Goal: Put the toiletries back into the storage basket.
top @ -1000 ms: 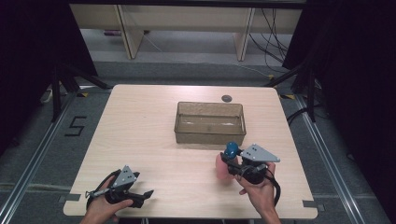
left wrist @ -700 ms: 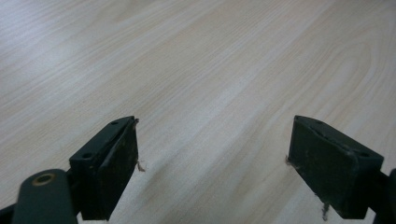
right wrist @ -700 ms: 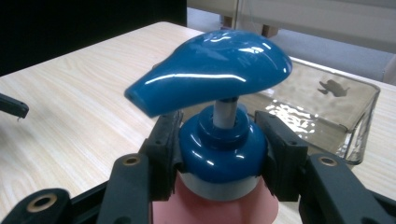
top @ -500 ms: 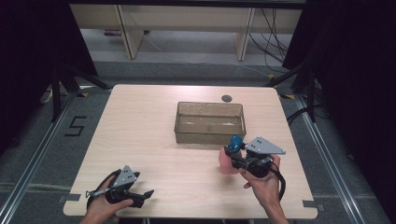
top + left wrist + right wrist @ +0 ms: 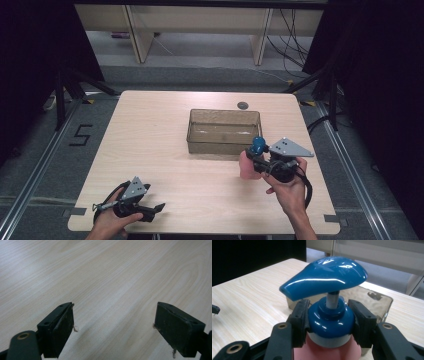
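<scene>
A pink pump bottle point(image 5: 247, 165) with a blue pump head point(image 5: 324, 276) is held upright just off the table by my right gripper point(image 5: 257, 159), whose jaws are shut on its blue collar point(image 5: 331, 317). It hangs in front of a clear brown plastic bin point(image 5: 224, 131), near the bin's right front corner. My left gripper point(image 5: 156, 207) rests at the table's front left, jaws wide apart with bare wood between the pads point(image 5: 66, 325).
The light wooden table point(image 5: 150, 140) carries a small dark round disc point(image 5: 243, 105) behind the bin. Dark floor and black curtains surround the table; shelving legs stand at the back.
My right gripper has carried the pump bottle up and away from me, closer to the bin's front right corner. The left gripper has stayed where it was.
</scene>
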Available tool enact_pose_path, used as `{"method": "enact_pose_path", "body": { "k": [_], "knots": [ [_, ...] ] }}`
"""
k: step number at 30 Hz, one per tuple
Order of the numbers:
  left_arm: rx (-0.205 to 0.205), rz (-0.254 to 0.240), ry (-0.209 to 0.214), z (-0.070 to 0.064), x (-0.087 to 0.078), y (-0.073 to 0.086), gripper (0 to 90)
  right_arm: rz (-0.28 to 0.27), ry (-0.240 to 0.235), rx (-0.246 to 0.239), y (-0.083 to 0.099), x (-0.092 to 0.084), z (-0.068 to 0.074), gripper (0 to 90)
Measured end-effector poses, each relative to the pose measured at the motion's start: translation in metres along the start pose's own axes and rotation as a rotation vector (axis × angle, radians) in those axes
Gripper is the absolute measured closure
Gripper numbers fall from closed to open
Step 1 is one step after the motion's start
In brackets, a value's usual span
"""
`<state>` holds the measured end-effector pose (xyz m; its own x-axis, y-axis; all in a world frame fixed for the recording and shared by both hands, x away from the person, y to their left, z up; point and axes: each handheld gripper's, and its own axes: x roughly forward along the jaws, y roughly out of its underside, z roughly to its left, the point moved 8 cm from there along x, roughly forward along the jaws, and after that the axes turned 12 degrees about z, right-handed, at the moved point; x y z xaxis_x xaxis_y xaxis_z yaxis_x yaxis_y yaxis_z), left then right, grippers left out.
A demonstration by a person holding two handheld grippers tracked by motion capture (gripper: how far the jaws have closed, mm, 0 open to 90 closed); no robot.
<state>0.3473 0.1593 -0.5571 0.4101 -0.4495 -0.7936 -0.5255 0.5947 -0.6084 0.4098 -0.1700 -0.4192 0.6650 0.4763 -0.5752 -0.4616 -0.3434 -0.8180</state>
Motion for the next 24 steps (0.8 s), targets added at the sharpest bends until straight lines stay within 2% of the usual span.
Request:
{"method": "enact_pose_path", "body": {
  "k": [1,3,9,10,11,16,17,22,23,24],
  "knots": [
    [0.0,0.0,0.0,0.0,0.0,0.0,15.4,0.001,0.022,-0.02,-0.003,-0.002,-0.004,53.2],
    [-0.002,0.003,0.009,-0.001,0.0,0.0,15.4,-0.006,0.027,-0.023,-0.005,-0.002,-0.005,53.2],
    [0.002,0.001,0.001,0.0,0.0,0.0,15.4,-0.006,0.029,-0.007,-0.014,-0.002,-0.007,53.2],
    [0.002,-0.001,0.001,0.0,0.0,0.0,15.4,-0.007,0.025,-0.022,-0.015,-0.001,-0.008,53.3],
    [0.002,0.0,0.002,0.0,0.0,0.0,15.4,-0.005,0.02,-0.005,-0.016,-0.001,-0.007,53.3],
    [0.002,0.0,0.003,0.0,-0.001,-0.001,15.4,-0.011,0.017,-0.015,-0.023,0.001,-0.008,53.3],
    [-0.006,-0.003,0.008,-0.001,0.0,-0.001,15.4,-0.026,0.037,-0.03,-0.027,0.001,-0.011,53.2],
    [-0.005,0.001,0.013,-0.001,-0.001,0.0,15.4,-0.015,0.032,-0.016,-0.029,0.001,-0.012,53.3],
    [-0.006,0.001,0.013,-0.002,0.0,0.0,15.4,-0.028,0.051,-0.027,-0.032,0.0,-0.017,53.3],
    [-0.007,0.0,0.013,-0.002,0.0,0.0,15.4,-0.028,0.051,-0.027,-0.032,0.0,-0.017,53.3]
  ]
}}
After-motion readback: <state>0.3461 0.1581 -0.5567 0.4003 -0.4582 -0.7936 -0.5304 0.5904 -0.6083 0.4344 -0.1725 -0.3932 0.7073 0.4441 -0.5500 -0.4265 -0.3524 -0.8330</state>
